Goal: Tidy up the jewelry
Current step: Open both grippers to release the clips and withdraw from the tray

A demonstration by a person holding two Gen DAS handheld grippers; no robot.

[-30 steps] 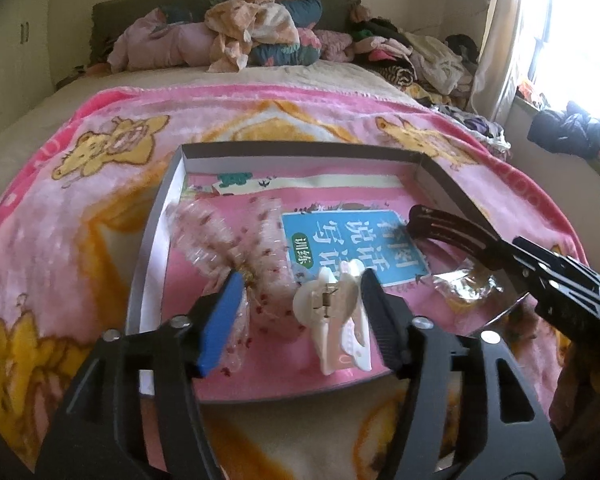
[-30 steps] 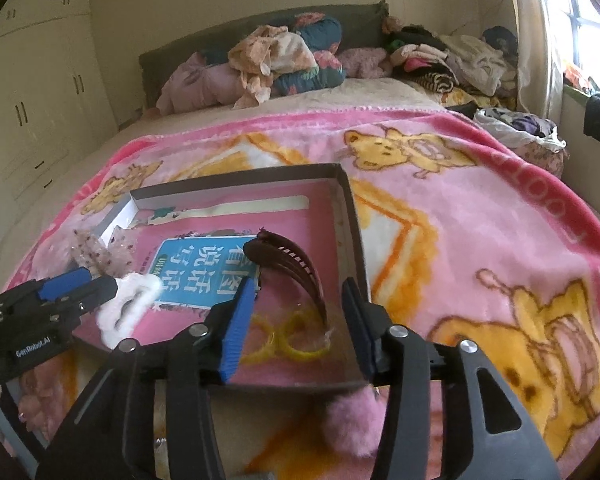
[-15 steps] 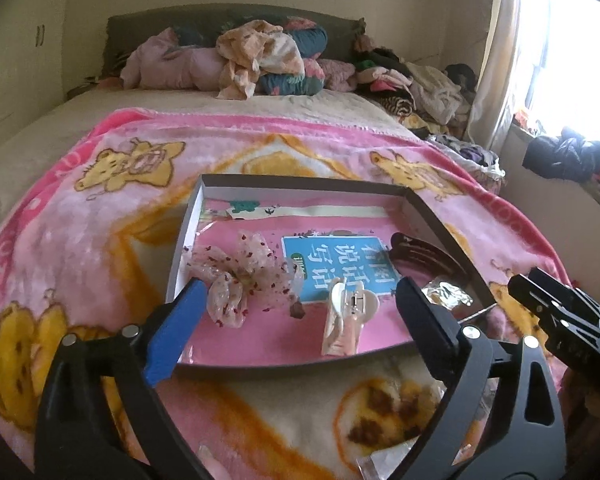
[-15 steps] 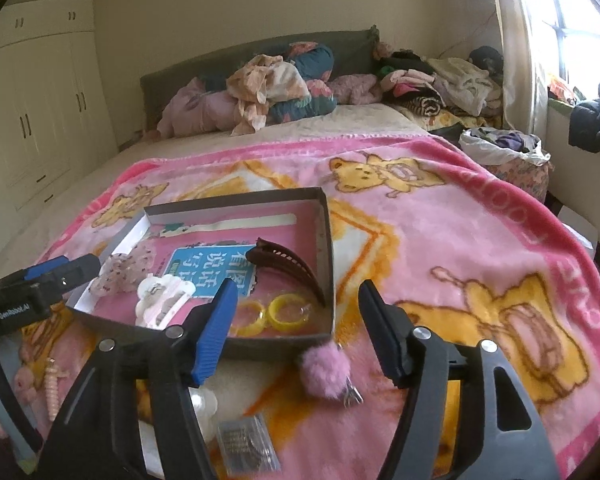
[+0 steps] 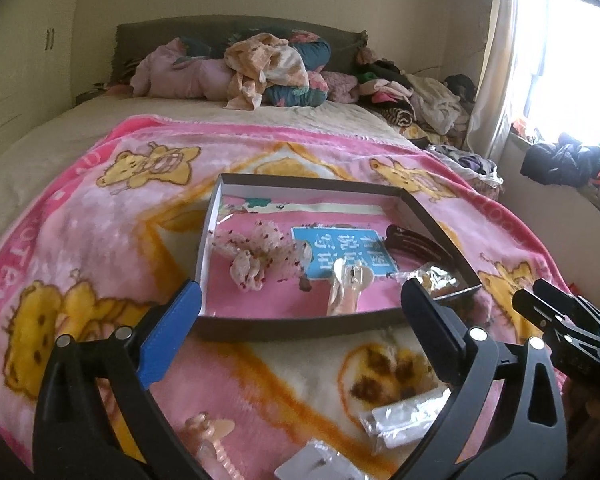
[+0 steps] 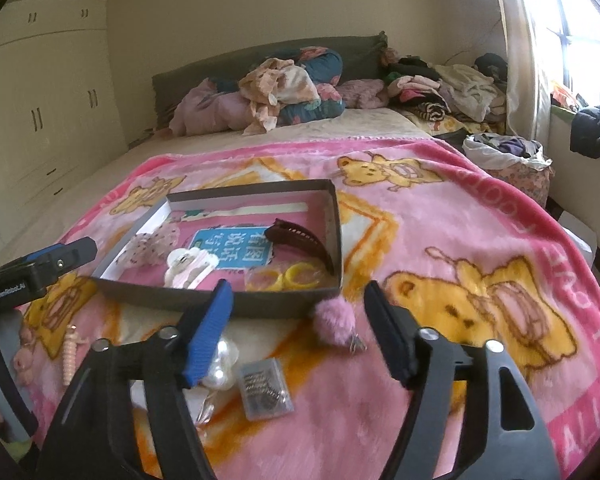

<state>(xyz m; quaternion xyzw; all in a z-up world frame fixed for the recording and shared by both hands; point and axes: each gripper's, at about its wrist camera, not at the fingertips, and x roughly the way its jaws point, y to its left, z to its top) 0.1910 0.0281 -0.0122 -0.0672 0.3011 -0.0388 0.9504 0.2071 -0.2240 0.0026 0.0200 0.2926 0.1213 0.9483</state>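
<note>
A shallow dark box (image 5: 300,326) lies on the pink bear blanket. In it are a sheer spotted bow (image 5: 260,252), a white claw clip (image 5: 346,284), a brown hair clip (image 5: 416,242) and yellow rings (image 6: 296,278). My left gripper (image 5: 300,292) hangs over the blanket just short of the box's near wall, its jaws opening wide with nothing gripped. My right gripper (image 6: 299,292) hovers near the box's front right corner, its jaws opening and empty too. Below it lie a pink pom-pom (image 6: 336,318), a pearl clip (image 6: 220,364) and a clear case of pins (image 6: 266,390).
A pink beaded clip (image 6: 70,354) and clear packets (image 5: 404,420) lie on the blanket's near edge. Heaped clothes and pillows (image 5: 268,68) fill the bed's head. A wardrobe (image 6: 40,100) stands left, a full laundry bag (image 6: 508,160) and window right.
Both grippers drew back and up from the box and opened wider. The left one let go of the white claw clip, which now lies in the box.
</note>
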